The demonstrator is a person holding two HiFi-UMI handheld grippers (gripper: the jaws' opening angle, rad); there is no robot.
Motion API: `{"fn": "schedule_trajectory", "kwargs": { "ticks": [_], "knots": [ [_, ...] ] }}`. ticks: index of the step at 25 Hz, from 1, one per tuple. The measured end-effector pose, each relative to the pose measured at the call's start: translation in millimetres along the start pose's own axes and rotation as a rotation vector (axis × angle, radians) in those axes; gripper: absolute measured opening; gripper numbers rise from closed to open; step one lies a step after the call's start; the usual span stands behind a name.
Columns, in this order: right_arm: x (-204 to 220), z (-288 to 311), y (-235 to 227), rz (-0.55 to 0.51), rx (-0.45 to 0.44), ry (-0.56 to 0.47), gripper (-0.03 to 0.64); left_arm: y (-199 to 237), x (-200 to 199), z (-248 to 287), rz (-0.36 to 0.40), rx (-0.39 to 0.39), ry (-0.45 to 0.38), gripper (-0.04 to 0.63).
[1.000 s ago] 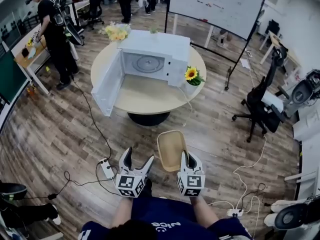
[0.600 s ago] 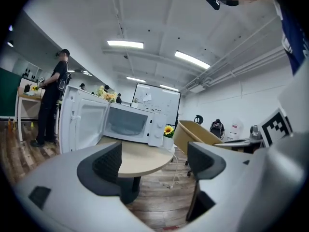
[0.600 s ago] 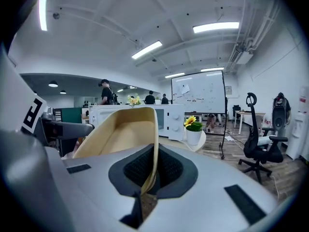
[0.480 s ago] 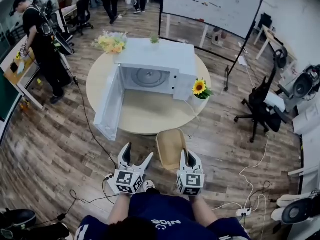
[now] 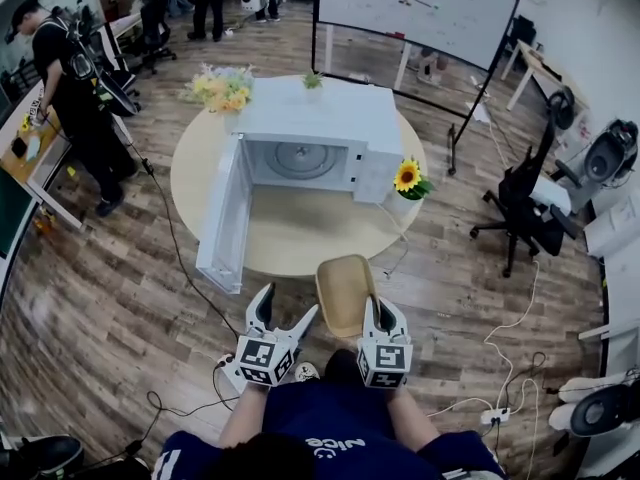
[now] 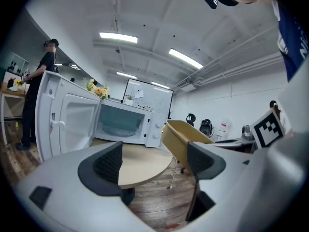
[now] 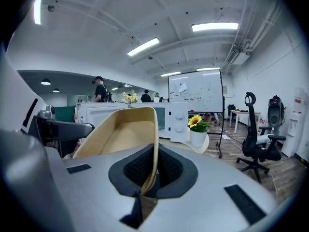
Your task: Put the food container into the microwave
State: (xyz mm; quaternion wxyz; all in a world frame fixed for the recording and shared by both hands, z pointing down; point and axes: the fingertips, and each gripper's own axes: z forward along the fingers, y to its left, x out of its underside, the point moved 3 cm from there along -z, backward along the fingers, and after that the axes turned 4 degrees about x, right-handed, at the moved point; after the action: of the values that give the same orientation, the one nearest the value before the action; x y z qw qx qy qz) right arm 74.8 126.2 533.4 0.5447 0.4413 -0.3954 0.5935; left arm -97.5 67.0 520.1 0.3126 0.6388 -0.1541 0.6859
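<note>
My right gripper [image 5: 371, 311] is shut on the near rim of a tan, empty food container [image 5: 345, 291], which I hold out in front of me above the floor; the same container [image 7: 123, 129] fills the right gripper view, its wall pinched between the pads. Beside it my left gripper [image 5: 283, 311] stands open with nothing between its fingers [image 6: 108, 164]. A white microwave [image 5: 312, 133] sits on the round wooden table [image 5: 300, 230] ahead, its door [image 5: 225, 218] swung fully open to the left. The cavity with the glass turntable [image 5: 300, 160] shows.
A potted sunflower [image 5: 407, 179] stands at the microwave's right, a flower bouquet [image 5: 219, 88] behind its left. Cables and a power strip [image 5: 226, 361] lie on the wood floor. An office chair [image 5: 525, 208] and whiteboard [image 5: 430, 8] are to the right; a person [image 5: 70, 78] stands far left.
The table and microwave have come slightly closer and shifted in view as I step forward. Both grippers keep their pose, the right still holding the container.
</note>
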Motion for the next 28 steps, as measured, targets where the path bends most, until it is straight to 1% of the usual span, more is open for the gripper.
{"fn": "schedule_trajectory", "kwargs": {
  "ticks": [5, 9, 12, 15, 19, 23, 28],
  "knots": [
    [3, 11, -2, -0.002, 0.004, 0.028, 0.014, 7, 8, 2, -0.044, -0.014, 0.013, 0.408],
    [2, 37, -5, -0.002, -0.018, 0.029, 0.014, 23, 11, 14, -0.044, -0.059, 0.019, 0.408],
    [-5, 67, -5, -0.001, -0.040, 0.032, 0.014, 41, 6, 28, -0.030, -0.101, 0.018, 0.408],
    [-17, 102, -5, -0.009, -0.070, 0.031, 0.014, 60, 0, 46, -0.033, -0.139, 0.019, 0.408],
    [-32, 150, -12, -0.013, -0.094, 0.040, 0.014, 83, -17, 73, -0.012, -0.212, -0.015, 0.408],
    [-45, 198, -19, -0.010, -0.125, 0.050, 0.014, 108, -21, 107, -0.025, -0.241, 0.009, 0.408],
    [-57, 247, -28, -0.033, -0.176, 0.060, 0.014, 131, -30, 144, -0.035, -0.297, 0.011, 0.408]
  ]
}}
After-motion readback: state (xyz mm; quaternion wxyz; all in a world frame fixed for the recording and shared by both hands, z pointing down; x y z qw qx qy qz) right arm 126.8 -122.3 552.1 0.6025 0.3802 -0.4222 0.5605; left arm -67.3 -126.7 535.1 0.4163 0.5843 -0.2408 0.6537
